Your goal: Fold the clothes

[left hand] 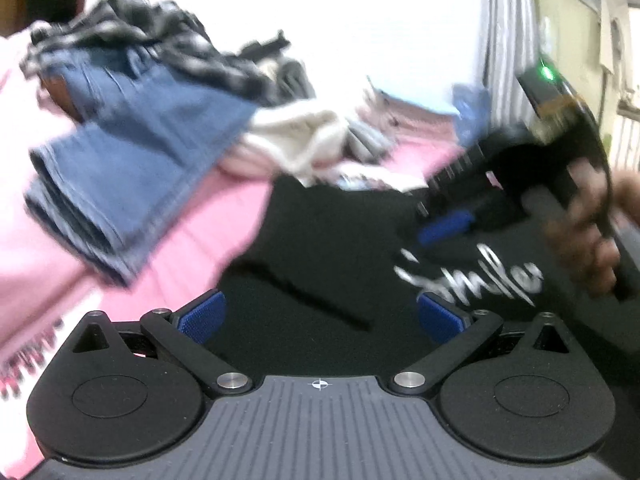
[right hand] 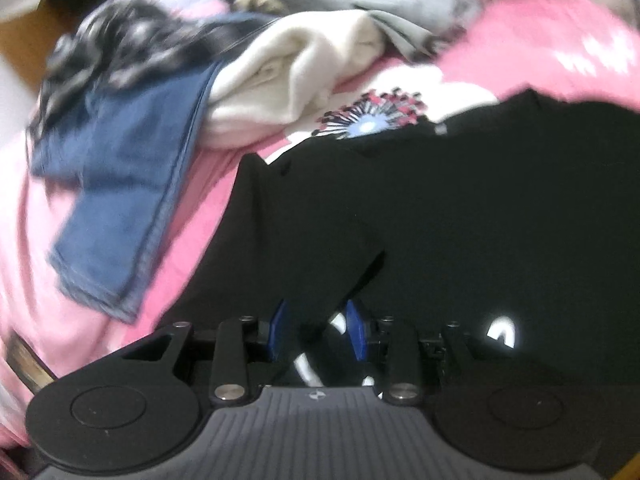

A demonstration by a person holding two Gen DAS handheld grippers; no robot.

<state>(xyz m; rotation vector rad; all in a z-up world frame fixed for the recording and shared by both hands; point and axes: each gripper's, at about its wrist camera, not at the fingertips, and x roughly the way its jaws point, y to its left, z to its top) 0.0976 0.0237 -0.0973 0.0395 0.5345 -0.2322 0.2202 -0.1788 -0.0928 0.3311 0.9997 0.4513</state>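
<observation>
the pink bedspread (right hand: 540,40) fills both views and serves as the folding surface, soft and wide enough to spread a garment flat. on it, nearest the cameras, lies the black t-shirt (right hand: 460,208), white lettering facing up, its body spread out with one crease running toward the right gripper, so this looks like the piece being worked. pushed to the far side sits the waiting heap: folded-over blue jeans (left hand: 136,160), a black-and-white patterned garment (left hand: 132,28) on top of them, a cream top (right hand: 288,80) beside them and some grey pieces (right hand: 412,16) further back, parked clear so the shirt has room. now the tools: the right gripper (right hand: 320,332) has its blue pads drawn close with black cloth bunched between them, apparently pinching a fold of the shirt near the lettering to carry it over. the left gripper (left hand: 320,316) hovers low over the shirt's edge, fingers wide apart, nothing between them, likely poised to take a second hold. motion blur hides whether that cloth is lifted off the bed.
</observation>
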